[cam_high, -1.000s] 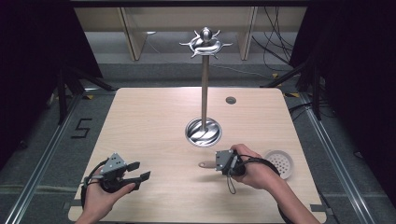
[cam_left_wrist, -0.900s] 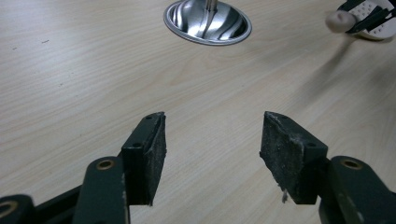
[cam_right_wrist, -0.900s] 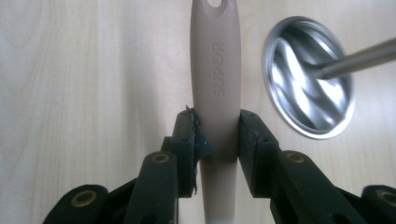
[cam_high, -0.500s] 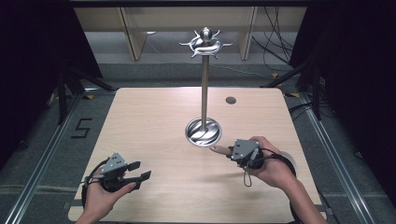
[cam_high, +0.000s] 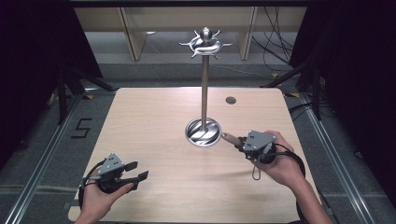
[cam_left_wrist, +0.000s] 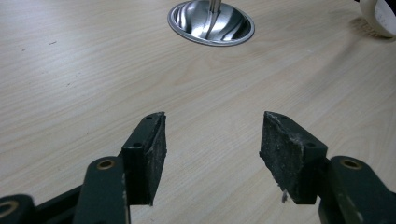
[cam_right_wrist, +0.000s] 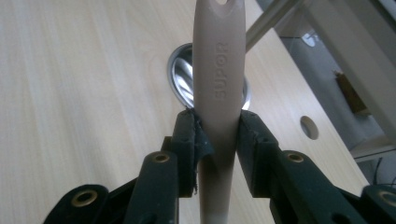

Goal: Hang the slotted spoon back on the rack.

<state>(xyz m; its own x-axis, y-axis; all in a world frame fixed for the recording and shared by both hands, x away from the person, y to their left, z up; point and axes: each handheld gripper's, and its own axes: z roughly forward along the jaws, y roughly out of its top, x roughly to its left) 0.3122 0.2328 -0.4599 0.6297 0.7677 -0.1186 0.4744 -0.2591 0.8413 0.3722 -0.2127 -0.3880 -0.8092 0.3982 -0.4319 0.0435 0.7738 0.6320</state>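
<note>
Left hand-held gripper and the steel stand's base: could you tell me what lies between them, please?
Nothing: in the left gripper view, bare wooden table runs from the open left hand-held gripper to the stand base.

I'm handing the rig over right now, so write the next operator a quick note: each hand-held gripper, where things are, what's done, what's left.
Right hand-held gripper: shut on the beige utensil handle, marked SUPOR, hanging hole at its tip; handle points toward the rack base.
Left hand-held gripper: open, holds nothing, low over the table at the near left.
Hook rack: upright mid-table, nothing on its hooks.
Done: utensil picked up.
Left, probably: raise it and hang it by the hole on a hook.
</note>
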